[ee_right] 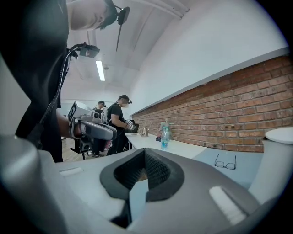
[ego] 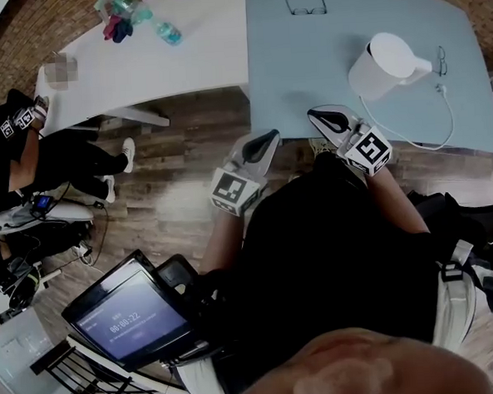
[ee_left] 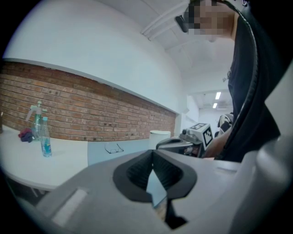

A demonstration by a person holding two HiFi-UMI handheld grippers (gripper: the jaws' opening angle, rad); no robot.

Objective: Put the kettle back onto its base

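Both grippers hang level at the near edge of the pale blue table (ego: 289, 81), side by side in front of the person's dark torso. The left gripper (ego: 264, 143) has its jaws pressed together with nothing between them, and its own view shows the ribbed pads (ee_left: 137, 171) meeting at the tip. The right gripper (ego: 321, 117) is the same: clenched tight and empty.

The kettle (ego: 384, 65) is white and stands upright on the blue table, ahead of the right gripper and a little to its right. It is near that gripper and neither one touches it. A white cord (ego: 450, 125) loops from beside it toward the table's near edge. Whether the base sits under the kettle I cannot tell. In the right gripper view the kettle fills the right edge, just beside the jaws.

Farther back on the blue table lies a pair of glasses (ego: 305, 3), well apart from the kettle. To the left is a white table (ego: 188, 62) with a blue bottle (ego: 167, 32) and a spray bottle (ego: 122, 6) at its far side, and a brick wall (ee_left: 91, 109) runs behind both tables. Another person (ego: 44, 163) sits at the far left, and a lit screen (ego: 133, 317) faces up near the bottom left.
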